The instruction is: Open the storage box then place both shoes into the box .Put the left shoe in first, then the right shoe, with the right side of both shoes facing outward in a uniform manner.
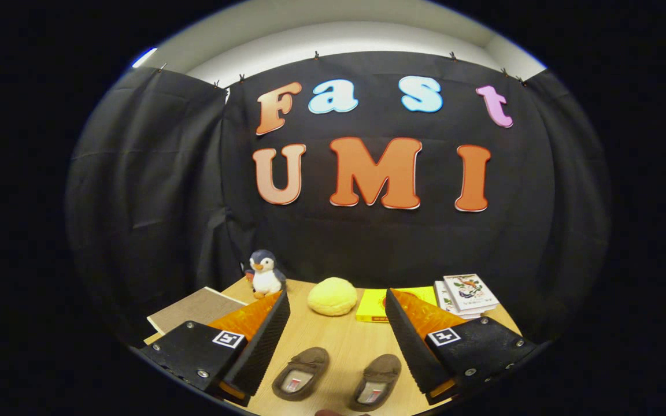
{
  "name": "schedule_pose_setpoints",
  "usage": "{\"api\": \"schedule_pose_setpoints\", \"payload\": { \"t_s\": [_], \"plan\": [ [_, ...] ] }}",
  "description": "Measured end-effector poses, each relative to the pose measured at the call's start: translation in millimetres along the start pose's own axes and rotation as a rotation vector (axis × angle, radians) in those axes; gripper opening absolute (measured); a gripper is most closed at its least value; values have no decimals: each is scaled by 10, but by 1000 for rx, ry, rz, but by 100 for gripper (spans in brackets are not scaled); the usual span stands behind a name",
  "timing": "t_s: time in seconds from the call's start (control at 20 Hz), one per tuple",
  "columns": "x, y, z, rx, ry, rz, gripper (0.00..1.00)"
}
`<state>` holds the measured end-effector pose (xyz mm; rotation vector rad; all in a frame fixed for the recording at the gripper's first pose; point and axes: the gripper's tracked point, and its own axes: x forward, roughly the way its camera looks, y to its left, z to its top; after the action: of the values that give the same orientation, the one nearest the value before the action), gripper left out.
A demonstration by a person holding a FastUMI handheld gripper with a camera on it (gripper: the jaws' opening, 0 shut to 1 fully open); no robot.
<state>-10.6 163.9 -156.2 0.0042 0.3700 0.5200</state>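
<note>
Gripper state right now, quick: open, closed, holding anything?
Gripper: open, fingers spread wide, holding nothing. The two brown shoes lie on the table between the fingers, untouched.

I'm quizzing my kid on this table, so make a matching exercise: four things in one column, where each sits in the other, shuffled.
Things:
1. penguin toy
2. yellow ball
3. stack of books
4. slippers

Places:
A. between the open tool's fingers
B. far end, beyond the left finger
C. far end, beyond the right finger
D. beyond the slippers, ahead of the gap between the fingers

Pairs: 1-B, 2-D, 3-C, 4-A
</note>
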Motion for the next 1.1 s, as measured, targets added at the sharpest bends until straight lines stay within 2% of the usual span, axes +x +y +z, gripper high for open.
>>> {"api": "schedule_pose_setpoints", "payload": {
  "t_s": [0.2, 0.55, 0.85, 0.95, 1.1],
  "plan": [
    [174, 266, -383, 8, 104, 74, 99],
    [310, 1060, -1049, 80, 308, 334, 99],
    [370, 1710, -1536, 323, 508, 544, 97],
    [390, 1884, -1722, 410, 590, 582, 97],
    [426, 2085, -1812, 481, 636, 631, 97]
  ]
}}
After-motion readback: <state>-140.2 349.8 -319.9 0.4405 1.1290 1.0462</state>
